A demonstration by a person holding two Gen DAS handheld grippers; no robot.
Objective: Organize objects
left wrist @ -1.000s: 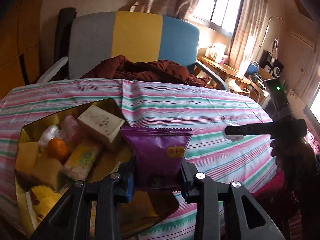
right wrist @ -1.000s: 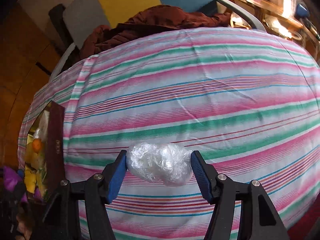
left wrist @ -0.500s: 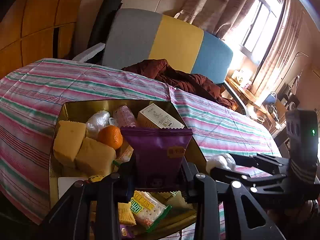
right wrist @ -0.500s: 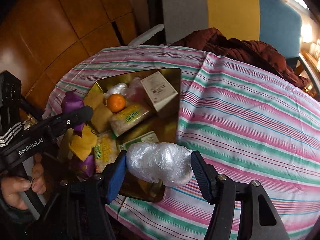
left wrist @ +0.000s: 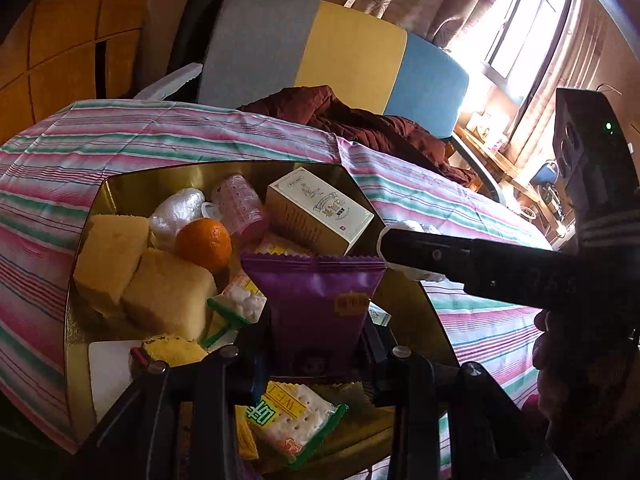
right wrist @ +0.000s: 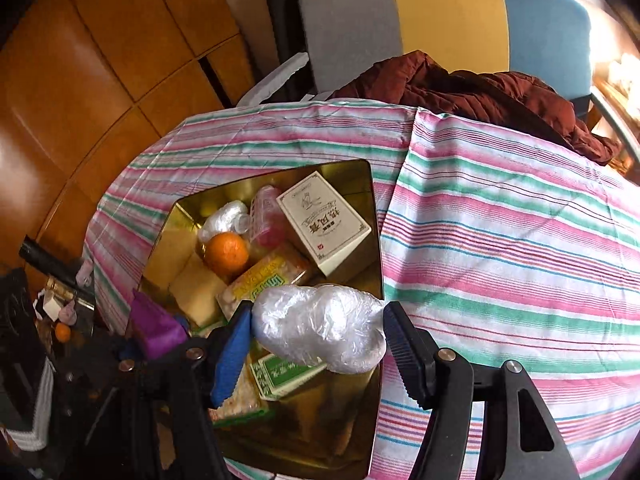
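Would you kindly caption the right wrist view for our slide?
Right hand-held gripper carries a plastic-wrapped bundle over the gold tray of snacks.

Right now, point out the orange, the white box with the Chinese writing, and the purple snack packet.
orange [left wrist: 203, 245], left wrist view, middle of its peel.
white box [right wrist: 323, 224], right wrist view, centre of its printed top face.
purple snack packet [left wrist: 316, 300], left wrist view, middle of its front.

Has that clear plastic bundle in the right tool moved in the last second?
Yes. The plastic bundle, held in the right tool, was over bare striped cloth; now it hangs over the gold tin's near edge, carried left toward the snacks.
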